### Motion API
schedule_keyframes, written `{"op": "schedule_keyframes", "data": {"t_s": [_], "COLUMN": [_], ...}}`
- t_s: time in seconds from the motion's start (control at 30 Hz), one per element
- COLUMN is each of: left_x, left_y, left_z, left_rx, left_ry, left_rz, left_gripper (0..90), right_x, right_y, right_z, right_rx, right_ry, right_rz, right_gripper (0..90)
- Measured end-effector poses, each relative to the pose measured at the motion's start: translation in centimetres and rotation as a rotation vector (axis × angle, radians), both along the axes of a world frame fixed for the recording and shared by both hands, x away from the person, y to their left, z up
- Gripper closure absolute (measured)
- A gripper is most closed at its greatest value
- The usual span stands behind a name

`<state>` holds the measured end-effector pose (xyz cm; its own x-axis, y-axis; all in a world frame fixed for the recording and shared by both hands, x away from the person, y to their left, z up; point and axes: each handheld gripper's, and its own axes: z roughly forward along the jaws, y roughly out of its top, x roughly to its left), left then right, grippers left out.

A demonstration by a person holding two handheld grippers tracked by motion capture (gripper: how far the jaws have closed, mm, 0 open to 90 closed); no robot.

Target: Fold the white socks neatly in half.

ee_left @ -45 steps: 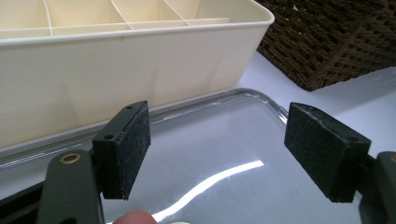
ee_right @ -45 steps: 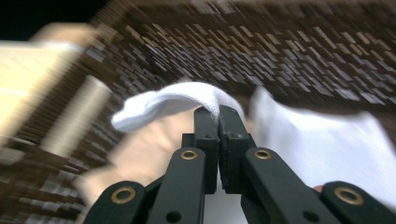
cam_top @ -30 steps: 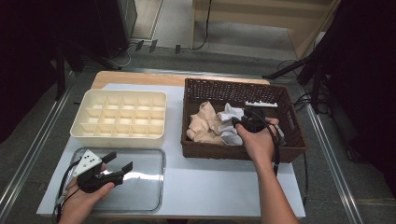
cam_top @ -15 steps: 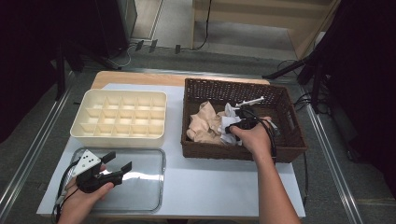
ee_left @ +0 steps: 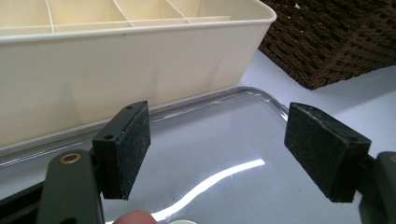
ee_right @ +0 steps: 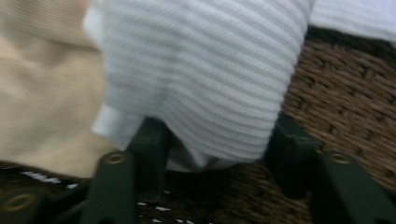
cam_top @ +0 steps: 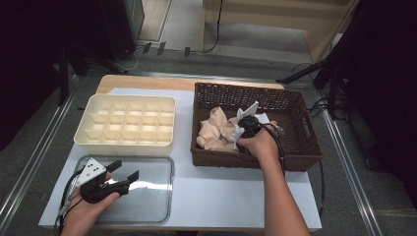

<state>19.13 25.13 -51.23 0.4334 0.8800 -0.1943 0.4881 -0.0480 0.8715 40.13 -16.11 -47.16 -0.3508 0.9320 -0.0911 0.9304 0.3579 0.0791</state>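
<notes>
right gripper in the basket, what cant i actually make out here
- Right gripper pads, right gripper view: the white ribbed cloth drapes over them, so a firm grip cannot be told.
- Same gripper, high view: the person's hand covers it.
- Basket floor under the beige cloth, high view: hidden by the cloths.
- Right gripper view is blurred, so cloth edges are unclear.
- Left gripper: jaws open over the clear tray.

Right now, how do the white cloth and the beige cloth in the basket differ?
The white cloth lies between the right gripper fingers; the beige cloth lies free beside it. The white cloth is ribbed; the beige cloth looks smoother. Both are crumpled inside the brown wicker basket.
</notes>
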Motion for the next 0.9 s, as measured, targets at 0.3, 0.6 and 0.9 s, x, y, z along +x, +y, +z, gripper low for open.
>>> {"op": "schedule_keyframes", "data": {"t_s": [0.3,0.6,0.9], "left_x": [-0.1,0.0,0.0], "left_y": [0.2,0.0,-0.2], "left_z": [0.1,0.0,0.0], "left_rx": [-0.003,-0.001,0.001], "left_ry": [-0.004,-0.001,-0.004], "left_rz": [0.006,0.003,0.0], "left_gripper": [23.7,23.7,23.7], "right_x": [0.0,-1.7,-3.7], "right_y": [-0.3,-1.8,-3.1], "right_z": [0.3,2.3,3.5], "right_rx": [0.037,0.192,0.31], "right_ry": [-0.019,-0.312,-0.549], "right_rz": [-0.024,-0.038,-0.057], "right_gripper": [82.2,83.3,83.3]}}
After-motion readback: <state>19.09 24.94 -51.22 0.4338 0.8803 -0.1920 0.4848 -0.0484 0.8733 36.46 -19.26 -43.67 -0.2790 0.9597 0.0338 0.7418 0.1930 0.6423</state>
